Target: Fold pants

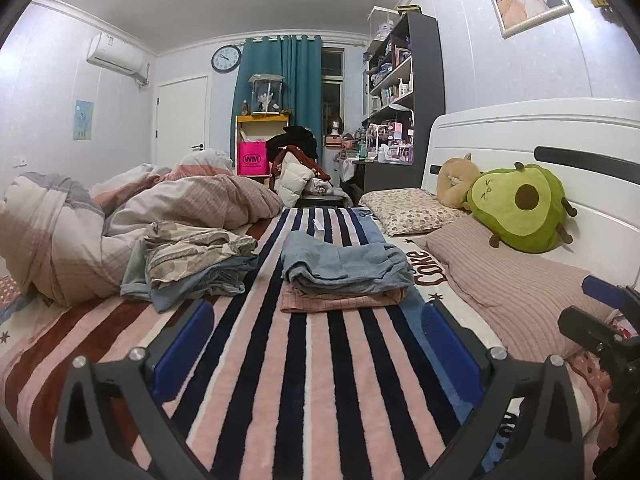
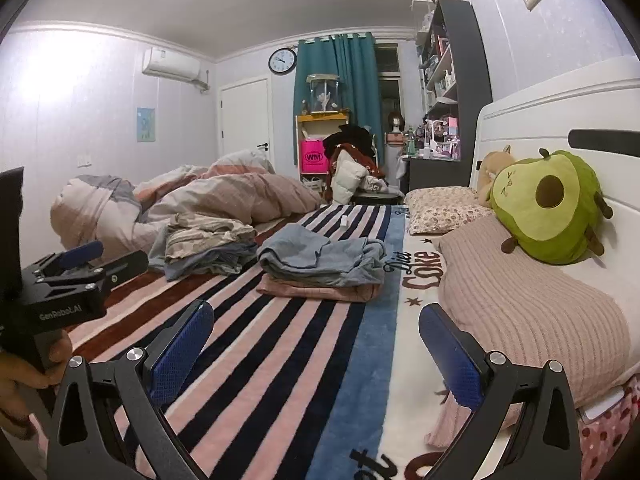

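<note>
Folded blue pants (image 1: 340,264) lie on top of a folded pink checked garment (image 1: 340,300) in the middle of the striped blanket (image 1: 280,380); they also show in the right wrist view (image 2: 320,258). A loose heap of unfolded clothes (image 1: 192,264) lies to their left, also in the right wrist view (image 2: 208,246). My left gripper (image 1: 318,344) is open and empty, low over the blanket, short of the folded stack. My right gripper (image 2: 316,344) is open and empty, near the blanket's right side. The left gripper's body shows at the left of the right wrist view (image 2: 72,280).
A bunched duvet (image 1: 120,216) fills the far left of the bed. Pillows (image 1: 500,280) and an avocado plush (image 1: 520,208) lie along the white headboard (image 1: 560,132) on the right. A small white object (image 1: 319,229) sits on the blanket beyond the stack.
</note>
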Action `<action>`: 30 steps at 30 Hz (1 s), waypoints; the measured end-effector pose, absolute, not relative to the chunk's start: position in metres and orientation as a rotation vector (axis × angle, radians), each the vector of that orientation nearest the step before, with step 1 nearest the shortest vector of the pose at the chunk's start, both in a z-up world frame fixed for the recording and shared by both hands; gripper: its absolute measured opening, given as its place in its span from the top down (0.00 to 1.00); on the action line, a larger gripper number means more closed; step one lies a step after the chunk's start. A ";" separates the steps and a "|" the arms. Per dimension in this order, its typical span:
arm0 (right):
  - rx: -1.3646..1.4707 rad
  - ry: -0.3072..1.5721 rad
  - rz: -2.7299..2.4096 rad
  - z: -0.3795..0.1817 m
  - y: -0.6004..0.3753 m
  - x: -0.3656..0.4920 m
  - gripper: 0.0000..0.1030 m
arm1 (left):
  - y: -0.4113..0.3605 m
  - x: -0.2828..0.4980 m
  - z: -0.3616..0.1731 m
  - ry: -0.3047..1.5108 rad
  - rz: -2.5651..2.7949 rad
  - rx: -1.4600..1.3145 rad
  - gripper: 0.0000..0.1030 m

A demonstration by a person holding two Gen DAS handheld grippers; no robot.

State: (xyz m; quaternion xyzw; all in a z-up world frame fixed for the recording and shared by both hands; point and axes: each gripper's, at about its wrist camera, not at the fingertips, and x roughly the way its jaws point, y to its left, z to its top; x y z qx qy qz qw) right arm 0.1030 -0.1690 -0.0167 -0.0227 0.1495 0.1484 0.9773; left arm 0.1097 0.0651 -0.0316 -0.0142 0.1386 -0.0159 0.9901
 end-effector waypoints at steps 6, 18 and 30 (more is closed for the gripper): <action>-0.055 0.294 0.305 -0.015 -0.167 0.097 0.00 | 0.063 0.105 -0.033 0.276 -0.034 -0.030 0.01; -0.063 0.283 0.312 -0.013 -0.163 0.090 0.00 | 0.064 0.106 -0.032 0.268 -0.035 -0.030 0.01; -0.060 0.301 0.311 -0.015 -0.165 0.088 0.00 | 0.063 0.107 -0.029 0.269 -0.027 -0.033 0.01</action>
